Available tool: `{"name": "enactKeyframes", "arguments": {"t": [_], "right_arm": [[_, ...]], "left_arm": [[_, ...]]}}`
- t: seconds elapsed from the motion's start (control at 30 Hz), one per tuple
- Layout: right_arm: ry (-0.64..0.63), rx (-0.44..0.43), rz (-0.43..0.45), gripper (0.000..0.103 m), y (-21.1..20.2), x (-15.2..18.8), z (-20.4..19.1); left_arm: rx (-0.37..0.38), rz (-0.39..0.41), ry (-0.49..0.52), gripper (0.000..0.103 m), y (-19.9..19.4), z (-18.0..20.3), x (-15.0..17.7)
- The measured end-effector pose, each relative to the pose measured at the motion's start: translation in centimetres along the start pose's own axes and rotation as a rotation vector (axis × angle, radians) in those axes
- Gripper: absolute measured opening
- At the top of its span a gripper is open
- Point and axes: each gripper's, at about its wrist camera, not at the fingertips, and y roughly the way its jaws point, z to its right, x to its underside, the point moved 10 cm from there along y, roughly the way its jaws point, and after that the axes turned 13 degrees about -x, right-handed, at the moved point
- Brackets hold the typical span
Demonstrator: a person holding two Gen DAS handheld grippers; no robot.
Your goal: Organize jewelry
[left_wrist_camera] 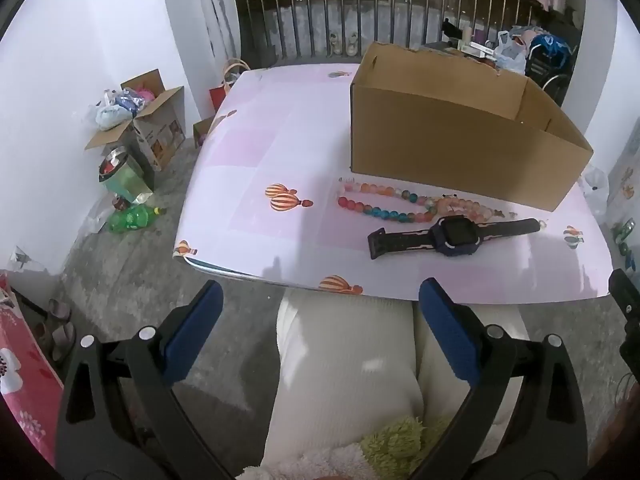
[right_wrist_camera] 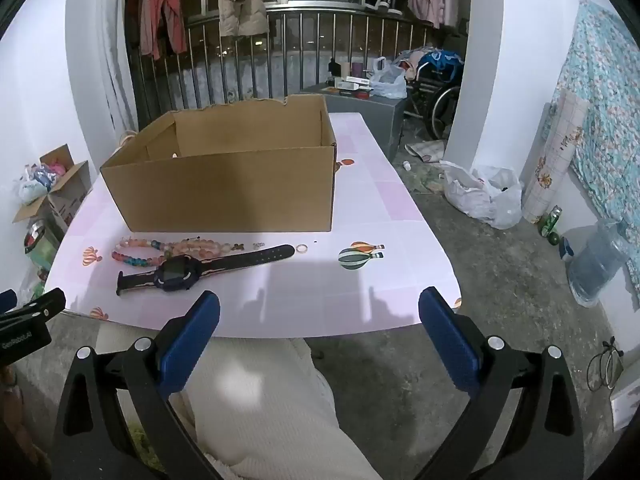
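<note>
Round glassy beads (left_wrist_camera: 384, 202) beside cardboard box (left_wrist_camera: 460, 152).

So the jewelry was laid out in a row right in front of an open cardboard box (right_wrist_camera: 224, 188) on the pink bench (right_wrist_camera: 380, 280). A multicolored bead strand (left_wrist_camera: 384, 204) looped flat, touching some paler peach beads (right_wrist_camera: 200, 246). A dark watch (right_wrist_camera: 178, 270) lay flat, strap stretched out, just beside them. A small ring (right_wrist_camera: 301, 249) sat by the strap's tip.
</note>
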Motion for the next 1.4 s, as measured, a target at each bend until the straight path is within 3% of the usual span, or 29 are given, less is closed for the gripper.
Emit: {"name": "enactKeyframes", "arguments": {"t": [1.4], "right_arm": [[-0.009, 0.002, 0.009, 0.097, 0.07, -0.05, -0.57]], "left_arm": [[0.007, -0.006, -0.008, 0.095, 0.31, -0.25, 0.26]]}}
